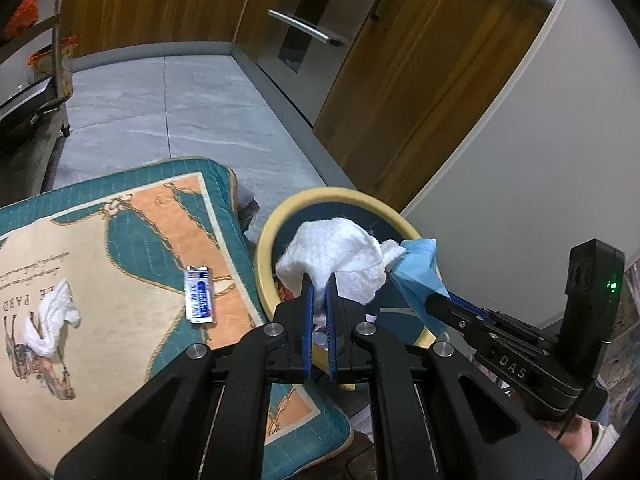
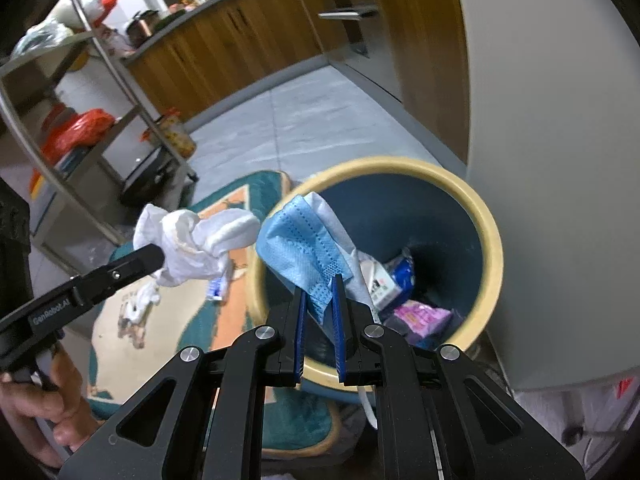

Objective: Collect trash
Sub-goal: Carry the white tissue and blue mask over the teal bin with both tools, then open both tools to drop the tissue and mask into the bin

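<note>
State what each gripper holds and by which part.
Left gripper pinches the white tissue at its lower edge; right gripper pinches the blue mask at one end.

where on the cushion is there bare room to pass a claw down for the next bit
Bare cloth lies between the crumpled tissue and the foil wrapper, and along the cushion below them. It is crowded over the bin, where both loaded claws meet.

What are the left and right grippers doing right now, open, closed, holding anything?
Left gripper: closed on the white tissue.
Right gripper: closed on the blue face mask, above the bin.
</note>
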A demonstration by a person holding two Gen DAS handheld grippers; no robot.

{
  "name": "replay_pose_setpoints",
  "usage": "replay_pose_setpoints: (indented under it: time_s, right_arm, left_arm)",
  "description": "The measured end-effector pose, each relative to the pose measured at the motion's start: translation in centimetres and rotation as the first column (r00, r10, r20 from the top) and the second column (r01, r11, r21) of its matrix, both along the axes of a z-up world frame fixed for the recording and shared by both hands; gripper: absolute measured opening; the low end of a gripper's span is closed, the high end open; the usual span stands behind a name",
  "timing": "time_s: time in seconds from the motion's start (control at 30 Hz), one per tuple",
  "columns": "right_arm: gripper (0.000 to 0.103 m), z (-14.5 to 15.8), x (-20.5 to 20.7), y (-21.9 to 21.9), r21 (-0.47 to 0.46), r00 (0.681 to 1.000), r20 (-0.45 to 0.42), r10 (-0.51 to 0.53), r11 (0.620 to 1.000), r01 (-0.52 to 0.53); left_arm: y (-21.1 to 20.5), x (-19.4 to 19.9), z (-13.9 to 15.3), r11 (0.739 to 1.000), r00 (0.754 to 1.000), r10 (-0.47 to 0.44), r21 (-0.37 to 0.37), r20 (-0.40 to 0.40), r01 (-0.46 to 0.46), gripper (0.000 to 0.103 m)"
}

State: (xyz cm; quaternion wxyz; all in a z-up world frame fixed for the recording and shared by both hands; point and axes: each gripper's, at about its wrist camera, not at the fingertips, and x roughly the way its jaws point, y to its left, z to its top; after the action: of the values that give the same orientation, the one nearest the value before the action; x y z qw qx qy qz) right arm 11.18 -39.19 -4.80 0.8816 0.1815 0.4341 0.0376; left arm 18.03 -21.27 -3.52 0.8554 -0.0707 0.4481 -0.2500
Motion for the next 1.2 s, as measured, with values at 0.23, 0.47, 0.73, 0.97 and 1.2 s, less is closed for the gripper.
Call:
replay_pose_setpoints:
  time_s: [0.23,0.47,0.73,0.97,1.2]
  right_arm:
    - [0.013,-1.8,0.4,-0.7,0.004,0.997,-0.064,-0.03,1.0,0.031]
    - [0.013,-2.9,0.8,-0.6,0.009,0.994,-0.109,-0.026,1.0,0.028]
    - [0.026,-3.3,1.2,-0.5,0.011,0.99,-0.137,-0.033,0.999,0.034]
    - [0.043,-2.8,1.0,-0.6,0.015,0.992,-0.117,-0.039,0.999,0.041]
    - [0.064,-1.6,1.1,0.5,0.009,0.998,-0.065,-0.021,1.0,0.022]
  left_arm:
    - [-2.4,0.6,-2.6,0.997,0.998,-0.031,0.074,-0.047,0.034,0.005]
    - [-3.4,0.8,-4.1,0.993,0.993,-0.062,0.09,-0.096,0.071,0.005]
    - [-2.8,0.8,-4.1,0.994,0.992,-0.065,0.081,-0.106,0.074,0.023]
    - [-1.1,0.7,-3.2,0.996,0.996,-0.043,0.072,-0.082,0.049,0.042]
    - [2.6,0.4,-1.7,0.996,0.999,0.006,0.089,-0.031,-0.003,0.066]
